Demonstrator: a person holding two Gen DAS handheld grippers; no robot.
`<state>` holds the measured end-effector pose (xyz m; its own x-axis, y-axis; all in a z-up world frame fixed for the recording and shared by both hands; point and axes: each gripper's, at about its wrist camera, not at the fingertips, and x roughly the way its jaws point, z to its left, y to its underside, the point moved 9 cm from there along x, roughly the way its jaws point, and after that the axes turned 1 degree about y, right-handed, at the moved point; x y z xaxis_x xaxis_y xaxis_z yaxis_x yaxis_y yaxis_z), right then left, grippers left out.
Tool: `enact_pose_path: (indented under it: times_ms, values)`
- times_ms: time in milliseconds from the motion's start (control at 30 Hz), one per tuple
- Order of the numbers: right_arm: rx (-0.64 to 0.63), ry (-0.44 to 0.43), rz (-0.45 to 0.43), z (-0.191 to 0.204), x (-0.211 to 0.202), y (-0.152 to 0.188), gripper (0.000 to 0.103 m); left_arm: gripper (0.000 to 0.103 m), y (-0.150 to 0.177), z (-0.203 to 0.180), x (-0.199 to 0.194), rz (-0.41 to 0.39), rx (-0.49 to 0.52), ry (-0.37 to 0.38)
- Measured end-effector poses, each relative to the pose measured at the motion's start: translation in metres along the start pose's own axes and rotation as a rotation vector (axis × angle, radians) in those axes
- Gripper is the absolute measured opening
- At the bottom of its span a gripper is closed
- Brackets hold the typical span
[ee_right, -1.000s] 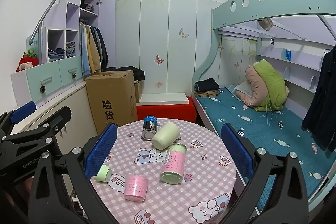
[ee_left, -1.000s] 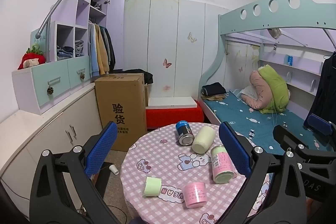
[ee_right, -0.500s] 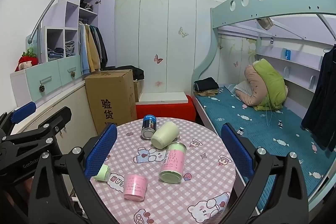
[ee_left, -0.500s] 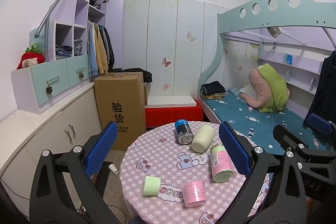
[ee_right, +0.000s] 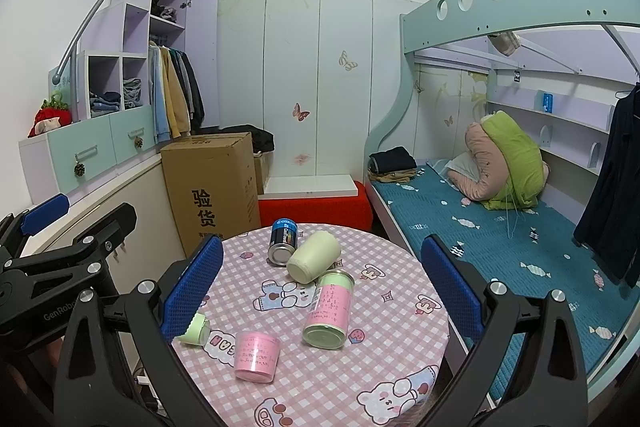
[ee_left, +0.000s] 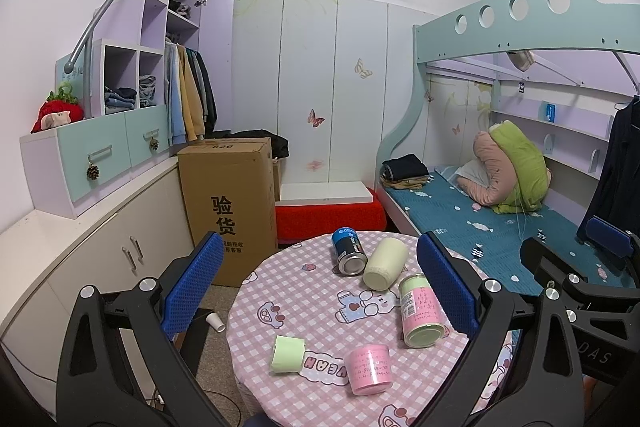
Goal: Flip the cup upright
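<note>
Almost nothing changed from 1 second ago: left gripper [ee_left: 320, 279] and right gripper [ee_right: 322, 277] still wide open, empty, above the surface [ee_right: 384, 359]; pale green cup [ee_left: 287, 353] still on its side near the left edge, flip not begun.

**Five containers seen on the round table**

The right gripper [ee_right: 322, 281] is held wide open above the pink checked table [ee_right: 384, 323]. A pink cup [ee_right: 256, 351] is stood mouth-down near the front. A tall pink can [ee_right: 329, 309], a cream cup [ee_right: 314, 256], a blue can [ee_right: 283, 241] and a small green cup [ee_right: 195, 329] are laid on their sides. The left gripper [ee_right: 60, 247] is seen at the left edge.
</note>
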<state>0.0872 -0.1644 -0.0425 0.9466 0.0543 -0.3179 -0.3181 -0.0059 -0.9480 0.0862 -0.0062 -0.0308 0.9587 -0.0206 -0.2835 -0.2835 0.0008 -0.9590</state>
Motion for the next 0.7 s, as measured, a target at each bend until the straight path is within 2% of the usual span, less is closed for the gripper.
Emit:
enact_pose_path:
  times_ms: [700]
  values:
    - [0.001,0.0,-0.003,-0.0016,-0.0001,-0.002,0.096,0.097,0.0058,0.0014,0.0063,-0.001,0.001,0.001]
